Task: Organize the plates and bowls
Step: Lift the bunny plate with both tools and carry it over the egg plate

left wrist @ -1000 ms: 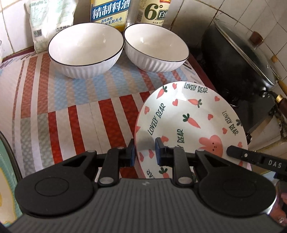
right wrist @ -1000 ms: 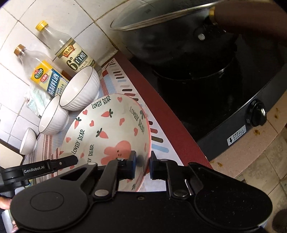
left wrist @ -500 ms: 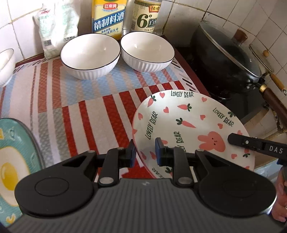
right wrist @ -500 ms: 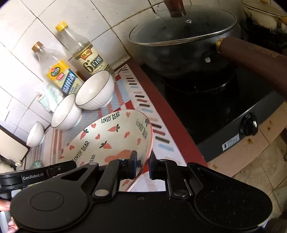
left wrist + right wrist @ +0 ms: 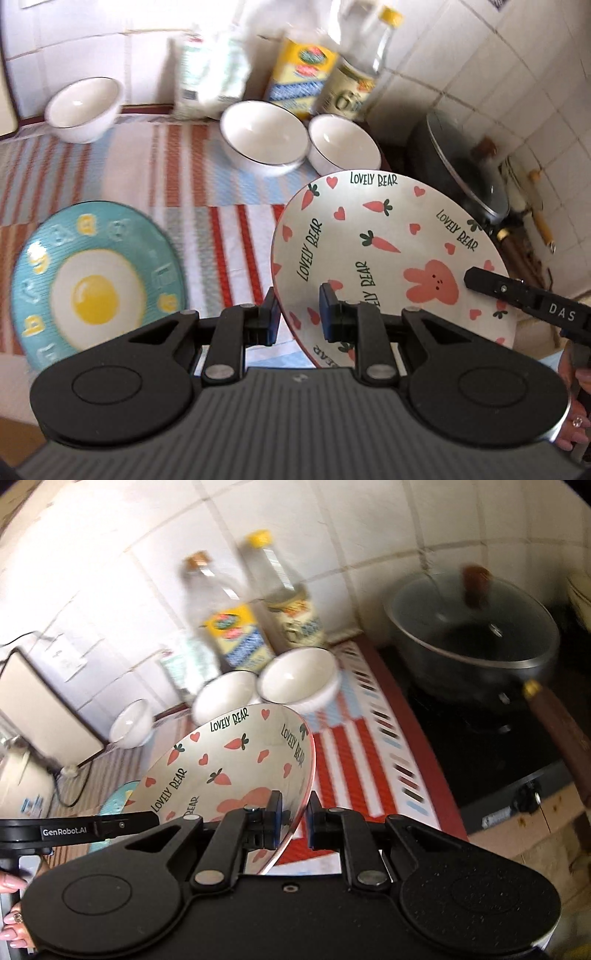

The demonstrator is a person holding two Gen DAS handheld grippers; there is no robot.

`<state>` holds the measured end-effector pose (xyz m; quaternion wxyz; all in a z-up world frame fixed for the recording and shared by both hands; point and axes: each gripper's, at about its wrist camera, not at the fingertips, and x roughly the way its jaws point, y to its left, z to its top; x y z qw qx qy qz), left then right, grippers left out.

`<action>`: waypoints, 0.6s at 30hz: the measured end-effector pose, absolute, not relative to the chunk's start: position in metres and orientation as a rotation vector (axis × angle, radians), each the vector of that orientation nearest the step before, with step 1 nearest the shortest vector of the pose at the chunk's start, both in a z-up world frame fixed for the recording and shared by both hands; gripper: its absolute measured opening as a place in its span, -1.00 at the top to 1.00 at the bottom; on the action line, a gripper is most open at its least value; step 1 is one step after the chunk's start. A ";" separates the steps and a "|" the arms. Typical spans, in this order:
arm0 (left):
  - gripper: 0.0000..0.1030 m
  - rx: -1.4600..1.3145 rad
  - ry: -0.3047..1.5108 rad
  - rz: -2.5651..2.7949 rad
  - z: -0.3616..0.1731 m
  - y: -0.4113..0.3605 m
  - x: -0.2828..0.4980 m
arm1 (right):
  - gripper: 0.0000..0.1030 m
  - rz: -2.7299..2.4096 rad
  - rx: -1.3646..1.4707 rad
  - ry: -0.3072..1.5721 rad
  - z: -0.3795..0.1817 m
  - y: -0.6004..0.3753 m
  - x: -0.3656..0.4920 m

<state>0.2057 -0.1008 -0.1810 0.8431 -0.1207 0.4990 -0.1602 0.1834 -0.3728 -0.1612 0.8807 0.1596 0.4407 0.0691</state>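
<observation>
Two plates and three white bowls are what you have in sight. Your left gripper and your right gripper each pinch an opposite rim of the carrot plate, the one printed with hearts, a pink rabbit and "LOVELY BEAR"; the jaws on both sides are narrowed onto its edge. You hold that plate tilted in the air above the striped mat, its rim toward the stove side lifted.

One egg plate, blue with a fried egg in the middle, lies flat on the mat to the left of the carrot plate and apart from it.

Of the three bowls, two sit side by side at the back: the middle bowl and the right bowl, nearly touching. The third, the small bowl, stands alone well to the left near the wall.

Two bottles with yellow caps stand behind the pair of bowls against the tiles, with one white bag beside them. One lidded black pan rests on the stove to the right of the mat.
</observation>
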 end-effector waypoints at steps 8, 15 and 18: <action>0.62 -0.268 1.004 -0.202 -0.155 -0.037 0.169 | 0.66 0.307 0.281 0.935 -0.142 -0.313 0.189; 0.62 -0.317 1.003 -0.080 -0.161 0.016 0.149 | 0.65 0.434 0.248 0.980 -0.149 -0.254 0.192; 0.61 -0.333 1.014 -0.031 -0.173 0.034 0.144 | 0.65 0.470 0.235 1.003 -0.158 -0.233 0.197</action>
